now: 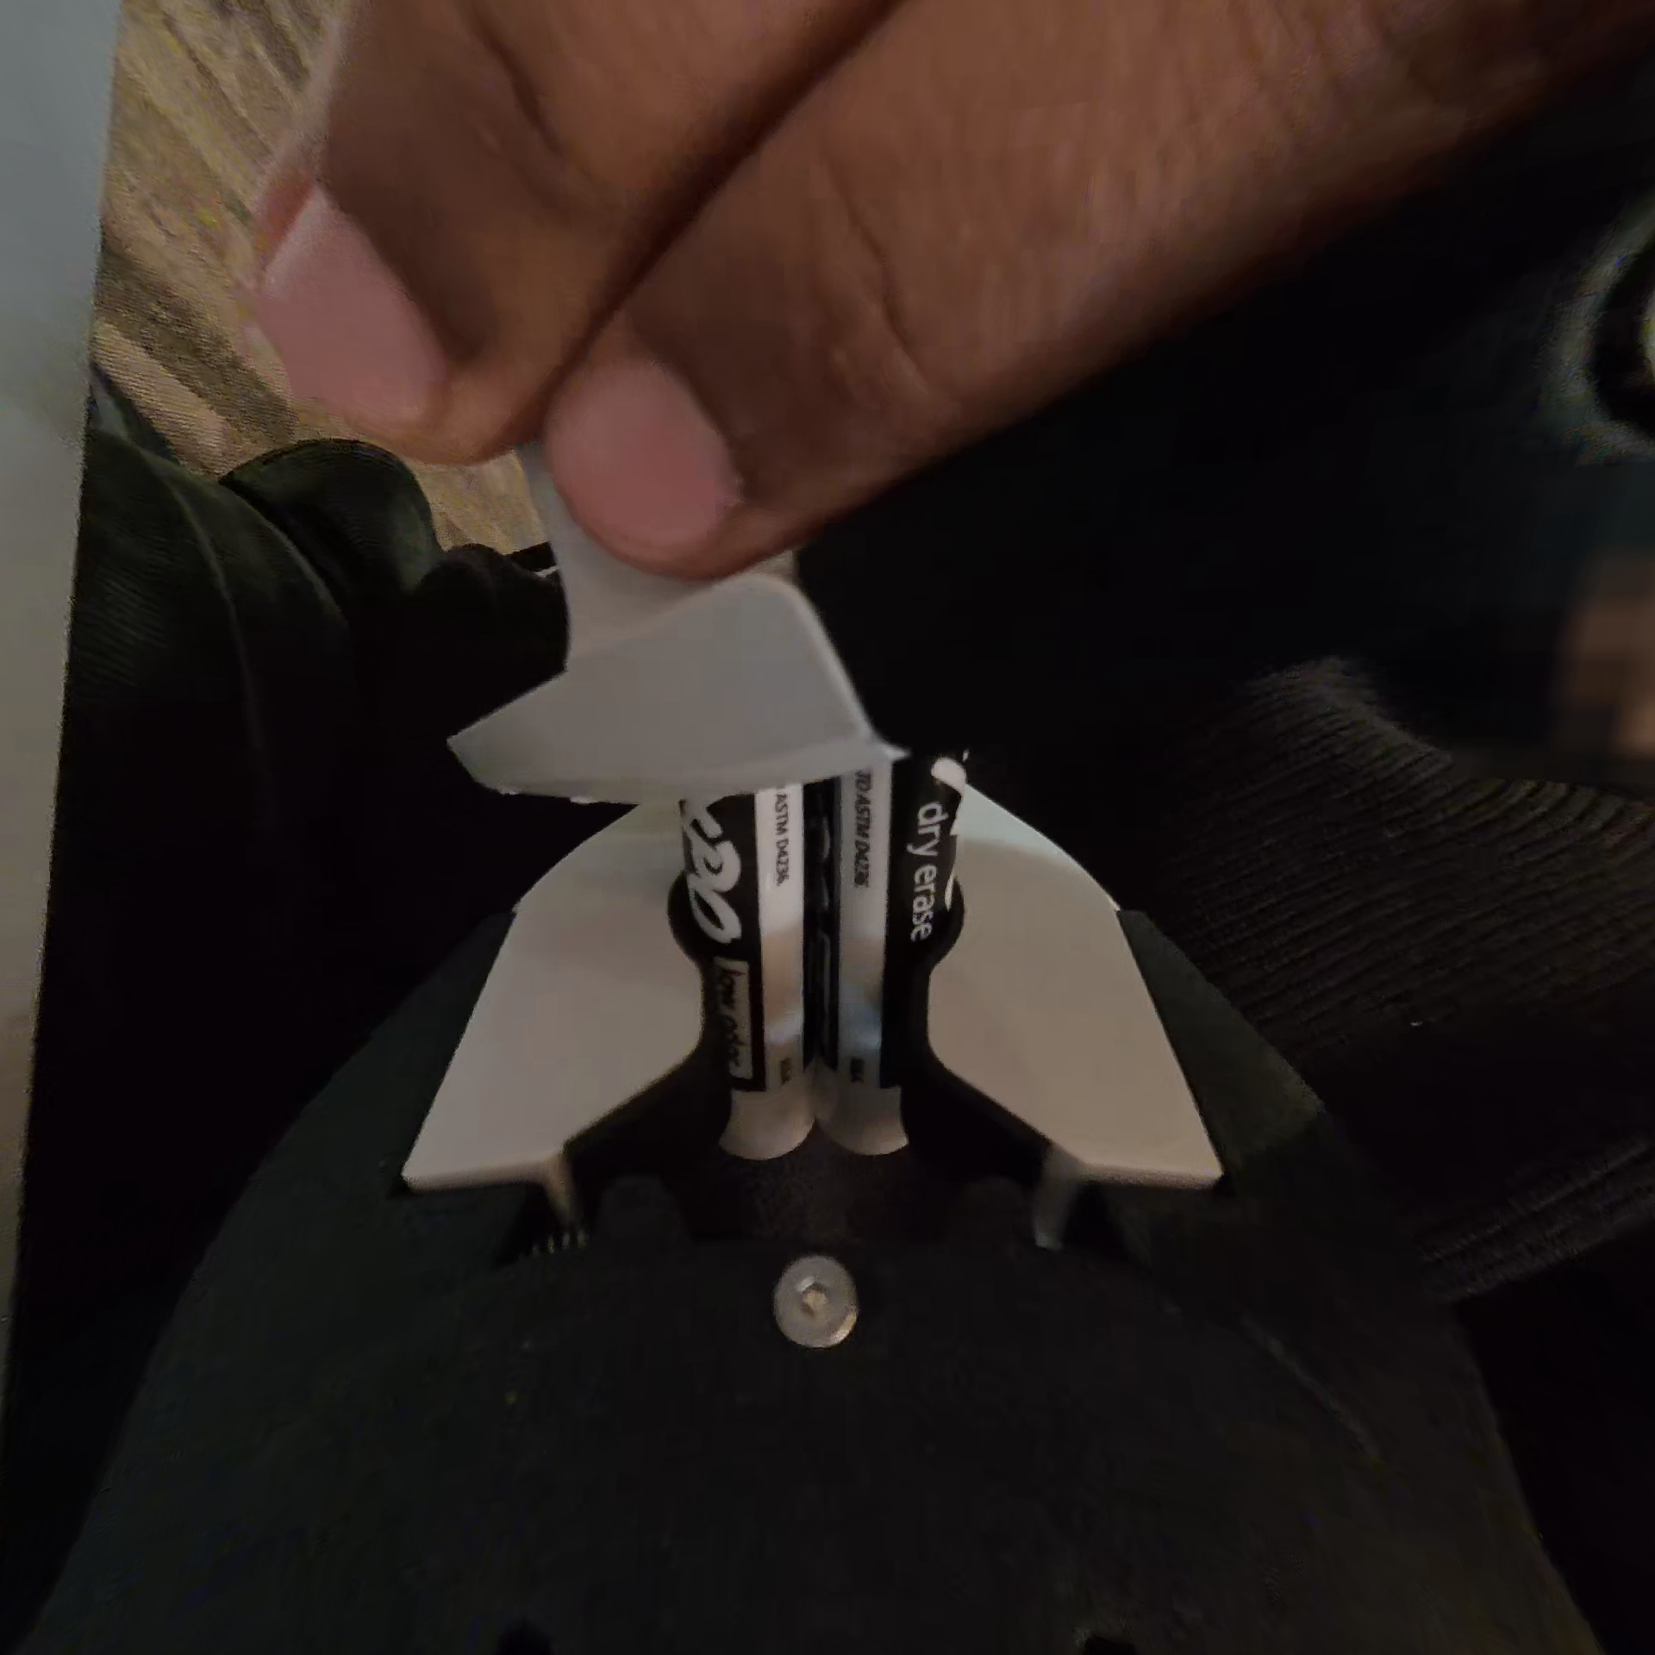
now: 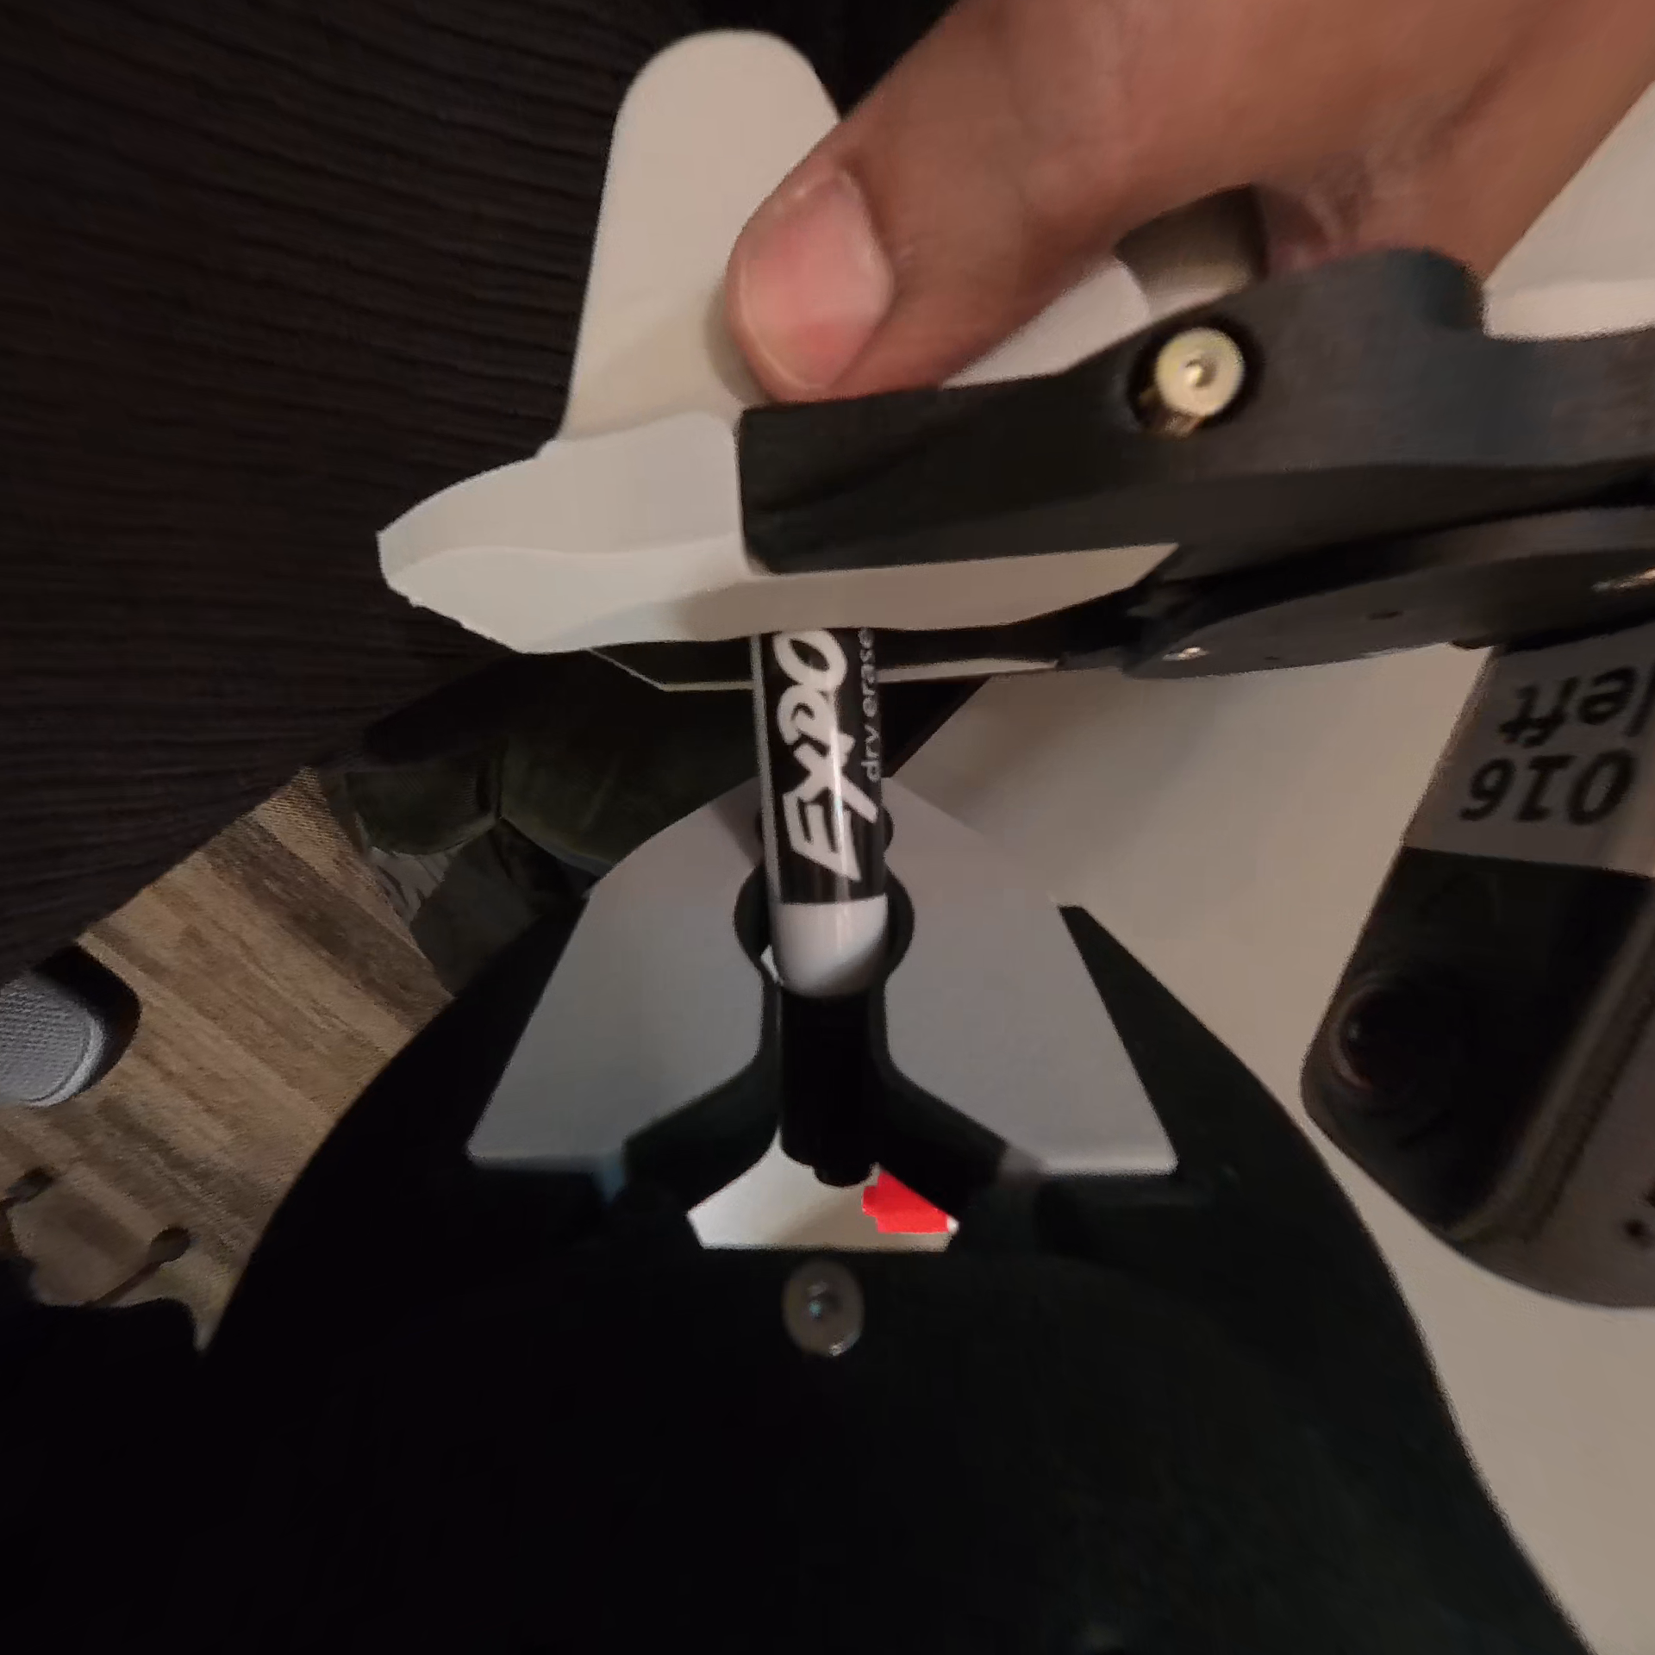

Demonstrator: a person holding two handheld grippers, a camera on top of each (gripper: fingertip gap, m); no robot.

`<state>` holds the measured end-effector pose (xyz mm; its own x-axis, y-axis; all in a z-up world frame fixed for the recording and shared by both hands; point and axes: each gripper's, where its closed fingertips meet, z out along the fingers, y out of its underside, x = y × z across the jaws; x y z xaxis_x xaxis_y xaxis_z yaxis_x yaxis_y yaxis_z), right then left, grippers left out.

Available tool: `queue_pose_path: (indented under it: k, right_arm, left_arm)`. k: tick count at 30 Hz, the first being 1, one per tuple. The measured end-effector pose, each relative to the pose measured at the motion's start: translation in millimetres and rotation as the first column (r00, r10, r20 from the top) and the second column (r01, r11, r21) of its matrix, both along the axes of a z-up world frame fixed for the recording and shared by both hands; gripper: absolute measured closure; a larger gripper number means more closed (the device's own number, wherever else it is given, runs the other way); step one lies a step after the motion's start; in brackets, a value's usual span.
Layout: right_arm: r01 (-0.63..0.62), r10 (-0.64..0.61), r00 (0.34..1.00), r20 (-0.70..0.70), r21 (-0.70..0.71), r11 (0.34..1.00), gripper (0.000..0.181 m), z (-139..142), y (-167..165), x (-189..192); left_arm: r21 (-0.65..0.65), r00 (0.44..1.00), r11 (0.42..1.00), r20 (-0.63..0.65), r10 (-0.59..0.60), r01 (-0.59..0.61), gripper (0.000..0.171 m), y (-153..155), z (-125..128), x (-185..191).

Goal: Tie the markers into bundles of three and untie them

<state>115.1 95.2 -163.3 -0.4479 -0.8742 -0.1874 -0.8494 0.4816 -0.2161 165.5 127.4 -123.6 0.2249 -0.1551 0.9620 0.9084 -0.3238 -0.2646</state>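
Left wrist view, left gripper (image 1: 810, 904) clamping markers (image 1: 810, 967), hand (image 1: 806, 269) above.

A bare hand (image 1: 716, 269) and the other hand-held gripper (image 2: 806, 537) block the way ahead.

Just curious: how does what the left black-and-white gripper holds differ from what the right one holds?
The left black-and-white plastic gripper clamps what look like two white-barrelled markers side by side; the right black-and-white plastic gripper clamps one such marker. The left pair shows white ends to its camera; the single marker shows a black end. Both grippers are shut.
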Motion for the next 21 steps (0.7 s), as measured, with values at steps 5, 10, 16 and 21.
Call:
queue_pose_path:
  k: [5, 10, 16, 21]
  right_arm:
    - [-0.017, 0.017, 1.0, -0.008, -0.046, 0.999, 0.165, 0.3, -6.0, -0.9]
    - [-0.031, 0.031, 1.0, -0.005, -0.04, 0.999, 0.166, 0.2, -4.5, 1.5]
    - [-0.06, 0.058, 0.998, -0.033, -0.068, 0.996, 0.165, -2.1, -4.4, 2.3]
    - [-0.049, 0.048, 0.999, -0.02, -0.061, 0.997, 0.165, -1.4, -3.3, 1.9]
  left_arm:
    - [0.034, 0.998, 0.999, 0.061, 0.016, -0.018, 0.128, -1.2, 3.3, -4.8]
    - [0.028, 0.999, 0.999, 0.045, -0.016, 0.015, 0.129, -1.1, 3.0, 0.2]
    - [0.006, 1.0, 1.0, 0.013, -0.001, 0.001, 0.131, 0.5, -1.9, 2.1]
    - [0.008, 0.999, 0.999, 0.01, 0.036, -0.036, 0.132, 1.4, -1.0, -0.6]
